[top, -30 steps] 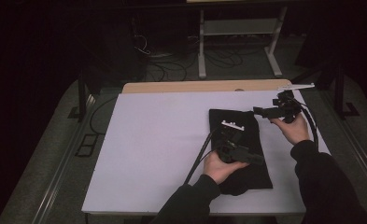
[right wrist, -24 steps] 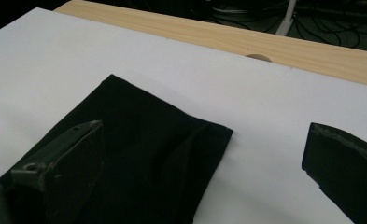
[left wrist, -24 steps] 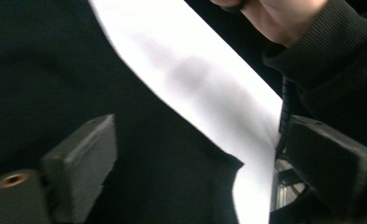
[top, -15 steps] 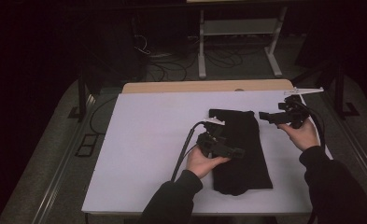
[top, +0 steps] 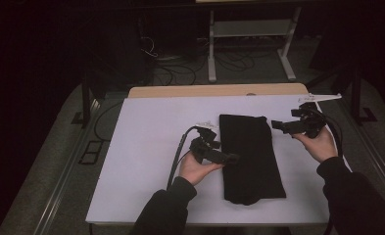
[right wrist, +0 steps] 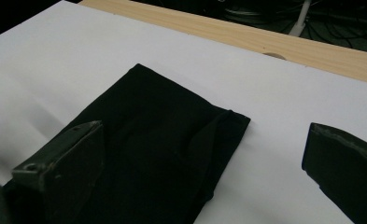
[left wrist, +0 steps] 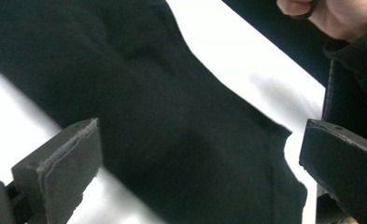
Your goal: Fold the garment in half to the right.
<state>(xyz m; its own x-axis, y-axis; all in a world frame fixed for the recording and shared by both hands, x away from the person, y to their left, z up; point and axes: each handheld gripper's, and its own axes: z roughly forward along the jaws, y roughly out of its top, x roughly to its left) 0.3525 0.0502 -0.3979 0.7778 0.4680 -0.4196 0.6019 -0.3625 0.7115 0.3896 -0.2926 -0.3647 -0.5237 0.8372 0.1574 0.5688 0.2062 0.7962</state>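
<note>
High view: the left gripper (top: 229, 158) hovers at the left edge of the folded black cloth (top: 251, 156) – jaws spread wide, having just been opening, nothing pinched between them. The cloth lies flat on the white table (top: 146, 147), right of centre. The right gripper (top: 276, 125) – jaws also spread, empty – sits off the cloth's far right corner.

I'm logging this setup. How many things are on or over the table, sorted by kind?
Black folded cloth: 1
Tongs, left and right: 2
White table sheet: 1
Total: 4
</note>
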